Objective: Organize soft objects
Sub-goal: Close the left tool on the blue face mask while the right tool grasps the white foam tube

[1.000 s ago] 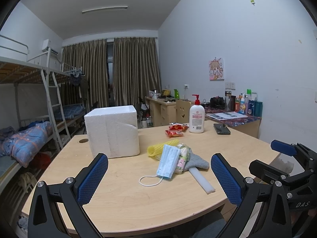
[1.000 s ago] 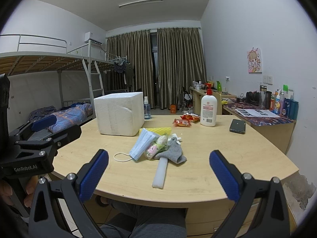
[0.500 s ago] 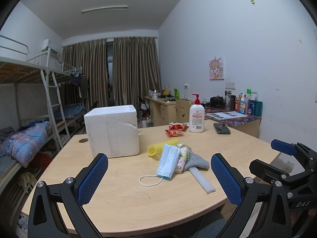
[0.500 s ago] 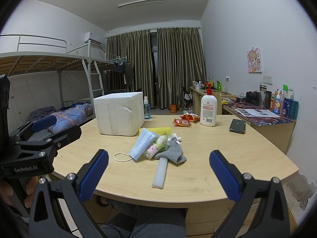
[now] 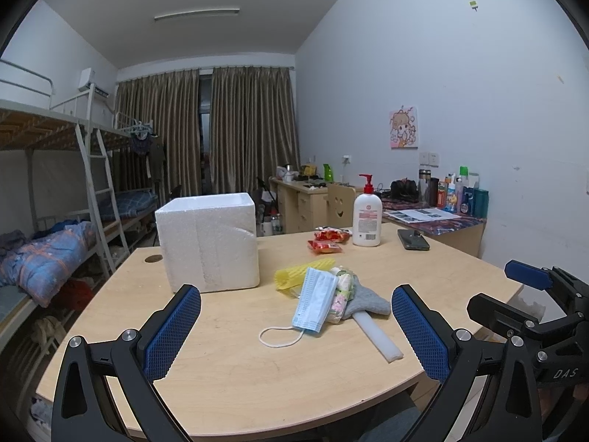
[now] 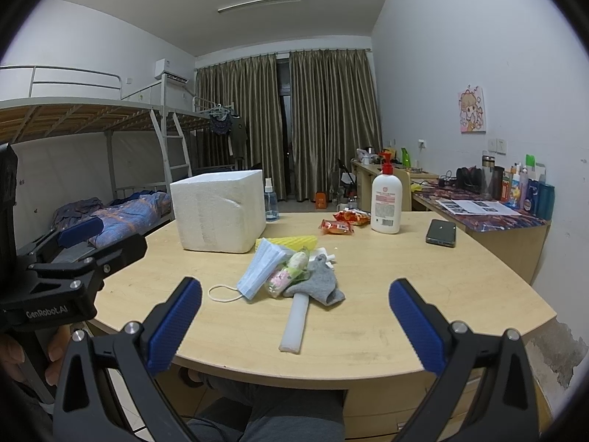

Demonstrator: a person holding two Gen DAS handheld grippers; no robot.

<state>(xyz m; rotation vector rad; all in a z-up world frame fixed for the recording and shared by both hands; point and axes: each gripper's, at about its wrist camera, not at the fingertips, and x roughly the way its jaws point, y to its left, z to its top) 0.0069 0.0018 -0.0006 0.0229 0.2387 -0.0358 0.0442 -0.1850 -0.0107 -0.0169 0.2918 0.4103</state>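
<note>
Left gripper [image 5: 296,326]: hovering at the near table edge, jaws spread wide, gripping nothing, aiming at the pile.
Right gripper [image 6: 294,324]: hovering alongside, likewise gaping and empty, pointing over the near rim toward the foam stick.
Table [image 6: 423,276]: carrying everything, pale wood, curving at the near edge.
Foam stick [image 6: 295,322]: lying nearest, one end tucked under the sock; likely weighing almost nothing, denting under a hard pinch; best pinched mid-length.
Face mask [image 5: 314,302]: lying at the pile's left, ear loop [image 5: 280,337] trailing toward the camera; probably limp and light; best pinched across the pleated body, not the loop.
Grey sock [image 6: 319,285]: draping over the stick; looking floppy, bunching easily.
Tissue packet [image 6: 285,276]: sitting between mask and sock, touching both; probably slippery in its wrapper.
Yellow foam piece [image 5: 294,274]: lying just behind the pile.
Styrofoam box [image 5: 210,241]: standing farther back on the left, seeming a likely destination.
</note>
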